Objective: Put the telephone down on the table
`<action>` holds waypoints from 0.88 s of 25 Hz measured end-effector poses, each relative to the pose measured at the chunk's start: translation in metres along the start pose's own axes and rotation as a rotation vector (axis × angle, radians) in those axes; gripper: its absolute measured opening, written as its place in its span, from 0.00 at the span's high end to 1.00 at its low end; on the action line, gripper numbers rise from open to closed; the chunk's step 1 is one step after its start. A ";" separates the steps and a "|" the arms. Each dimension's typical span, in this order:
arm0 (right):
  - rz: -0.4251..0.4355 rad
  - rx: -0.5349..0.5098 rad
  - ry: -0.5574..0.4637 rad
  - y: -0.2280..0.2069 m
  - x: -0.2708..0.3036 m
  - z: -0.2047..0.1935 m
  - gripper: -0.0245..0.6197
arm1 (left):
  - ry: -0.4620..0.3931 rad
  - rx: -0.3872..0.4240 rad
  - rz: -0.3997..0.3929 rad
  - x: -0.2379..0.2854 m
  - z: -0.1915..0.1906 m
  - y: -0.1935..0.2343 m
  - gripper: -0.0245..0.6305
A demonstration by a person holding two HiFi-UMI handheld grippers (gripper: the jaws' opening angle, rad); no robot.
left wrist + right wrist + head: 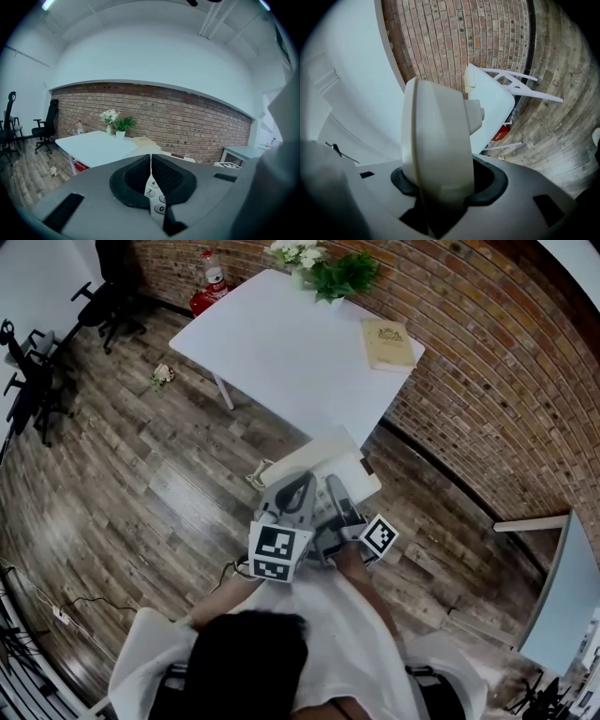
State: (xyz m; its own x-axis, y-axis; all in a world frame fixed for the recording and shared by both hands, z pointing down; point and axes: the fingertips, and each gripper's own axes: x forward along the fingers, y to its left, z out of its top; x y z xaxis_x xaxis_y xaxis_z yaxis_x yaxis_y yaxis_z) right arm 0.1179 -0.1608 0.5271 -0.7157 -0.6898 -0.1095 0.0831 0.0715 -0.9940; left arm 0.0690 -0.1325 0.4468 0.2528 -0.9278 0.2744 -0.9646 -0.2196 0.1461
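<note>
The right gripper's (440, 187) jaws stand wide, clenched on a cream telephone handset (436, 140) that rises upright from between the pads. The left gripper's (151, 161) jaws are drawn together to a thin slit, with keypad buttons (154, 197) reading 4, 7 and 0 showing in the gap. In the head view, the telephone (339, 463) is held before the person, over the floor beside the white table's (281, 352) near corner.
</note>
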 end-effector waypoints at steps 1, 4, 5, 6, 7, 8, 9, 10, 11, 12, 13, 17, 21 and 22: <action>-0.003 0.002 0.001 0.000 0.001 0.004 0.60 | 0.005 0.002 0.001 0.004 0.001 -0.002 0.91; -0.008 0.024 -0.005 -0.002 0.002 0.013 0.60 | 0.021 0.014 0.002 0.014 0.004 -0.006 0.91; -0.009 0.034 -0.010 -0.003 0.003 0.016 0.60 | 0.026 0.019 0.002 0.017 0.004 -0.006 0.91; -0.011 0.043 -0.015 -0.005 0.003 0.018 0.60 | 0.030 0.024 0.002 0.020 0.005 -0.006 0.91; -0.013 0.049 -0.017 -0.007 0.004 0.019 0.60 | 0.033 0.027 0.004 0.022 0.006 -0.006 0.91; -0.017 0.052 -0.016 -0.009 0.005 0.021 0.60 | 0.035 0.028 0.007 0.025 0.007 -0.005 0.91; -0.019 0.050 -0.014 -0.010 0.006 0.023 0.60 | 0.036 0.027 0.008 0.028 0.008 -0.005 0.91; -0.020 0.042 -0.010 -0.010 0.008 0.026 0.60 | 0.035 0.027 0.006 0.031 0.008 -0.005 0.91; -0.018 0.030 -0.005 -0.010 0.010 0.028 0.60 | 0.034 0.026 0.005 0.034 0.008 -0.005 0.91; -0.013 0.017 0.003 -0.009 0.012 0.029 0.60 | 0.033 0.026 0.005 0.035 0.007 -0.005 0.91; -0.007 0.009 0.011 -0.009 0.015 0.029 0.60 | 0.034 0.025 0.008 0.036 0.005 -0.003 0.91; -0.004 0.022 0.023 -0.012 0.025 0.030 0.60 | 0.035 0.022 0.023 0.042 0.004 0.003 0.91; -0.013 0.036 0.028 -0.014 0.031 0.033 0.60 | 0.033 0.012 0.037 0.045 0.009 0.009 0.91; -0.013 0.037 0.030 -0.014 0.033 0.033 0.60 | 0.032 0.010 0.041 0.046 0.010 0.011 0.91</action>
State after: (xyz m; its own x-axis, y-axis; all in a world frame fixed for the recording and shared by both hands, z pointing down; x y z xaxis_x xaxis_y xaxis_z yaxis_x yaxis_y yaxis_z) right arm 0.1165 -0.2084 0.5377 -0.7377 -0.6682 -0.0972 0.0988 0.0355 -0.9945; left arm 0.0691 -0.1802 0.4517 0.2148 -0.9260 0.3104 -0.9749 -0.1843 0.1248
